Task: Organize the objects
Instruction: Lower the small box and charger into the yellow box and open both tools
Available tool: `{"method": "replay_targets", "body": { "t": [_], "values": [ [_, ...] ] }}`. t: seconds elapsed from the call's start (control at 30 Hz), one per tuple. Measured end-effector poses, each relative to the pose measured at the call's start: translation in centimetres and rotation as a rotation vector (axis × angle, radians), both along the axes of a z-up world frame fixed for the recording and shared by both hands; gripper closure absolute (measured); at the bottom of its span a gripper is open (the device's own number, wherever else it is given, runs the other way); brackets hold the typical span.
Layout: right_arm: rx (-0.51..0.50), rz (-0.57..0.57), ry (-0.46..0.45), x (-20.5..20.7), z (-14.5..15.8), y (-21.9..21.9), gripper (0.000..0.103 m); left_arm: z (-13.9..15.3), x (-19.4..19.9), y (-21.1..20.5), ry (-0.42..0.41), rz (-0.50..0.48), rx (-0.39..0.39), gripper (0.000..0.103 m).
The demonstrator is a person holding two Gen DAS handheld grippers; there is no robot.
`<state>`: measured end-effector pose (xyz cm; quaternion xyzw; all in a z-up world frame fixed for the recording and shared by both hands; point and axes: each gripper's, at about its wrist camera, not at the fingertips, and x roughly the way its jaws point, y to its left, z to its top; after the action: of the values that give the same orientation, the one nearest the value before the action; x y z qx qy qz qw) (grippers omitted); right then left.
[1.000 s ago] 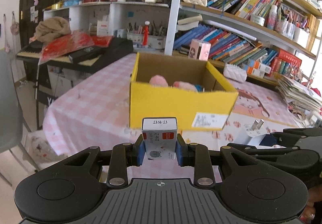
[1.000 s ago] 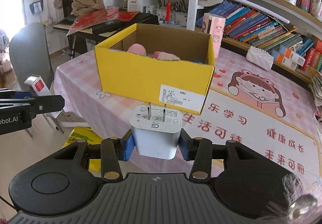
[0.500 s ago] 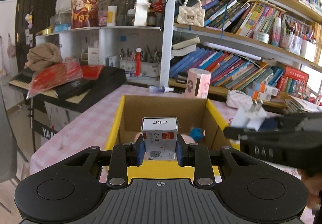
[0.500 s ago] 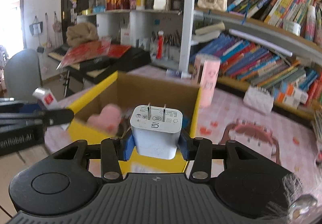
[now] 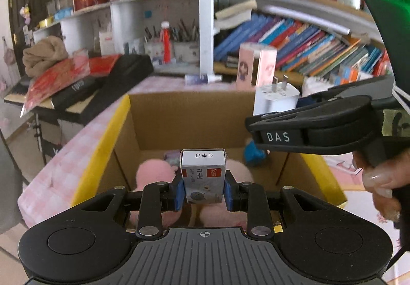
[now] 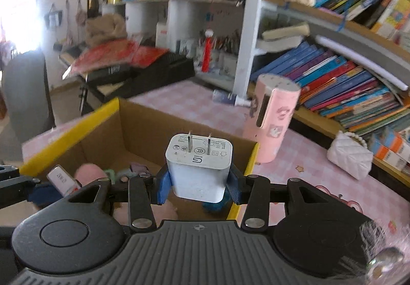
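Yellow-rimmed cardboard box (image 5: 123, 115) on pink checked tablecloth (image 5: 64, 162), pink plush toys (image 5: 153, 172) inside | left gripper (image 5: 203, 189) clamped on small staple box (image 5: 203, 177), held above box interior | right gripper (image 6: 198, 180) clamped on white charger (image 6: 200, 169), prongs up, over box's right part

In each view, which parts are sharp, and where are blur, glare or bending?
Left wrist view: small box in the tongs sharp, shelves behind blurred and curved. Right wrist view: white charger sharp, strong window glare upper left, bookshelf bent by the fisheye.
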<state>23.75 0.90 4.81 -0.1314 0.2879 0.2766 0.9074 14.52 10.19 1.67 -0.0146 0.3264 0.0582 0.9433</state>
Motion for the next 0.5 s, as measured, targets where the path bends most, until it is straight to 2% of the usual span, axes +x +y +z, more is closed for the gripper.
{"method": "replay_targets", "body": {
  "t": [0.2,0.33,0.5],
  "values": [
    [-0.057,0.086,0.060,0.7,-2.1,0.4,0.061,-1.5,1.2,-0.1,0.075,0.025,0.011,0.074],
    [-0.104,0.144,0.055,0.1,-3.0,0.7,0.061,-1.7,1.3,-0.2,0.076,0.043,0.015,0.074],
    [-0.112,0.180,0.073,0.3,-3.4,1.0,0.060,-1.6,0.7,-0.3,0.060,0.072,0.042,0.064]
  ]
}}
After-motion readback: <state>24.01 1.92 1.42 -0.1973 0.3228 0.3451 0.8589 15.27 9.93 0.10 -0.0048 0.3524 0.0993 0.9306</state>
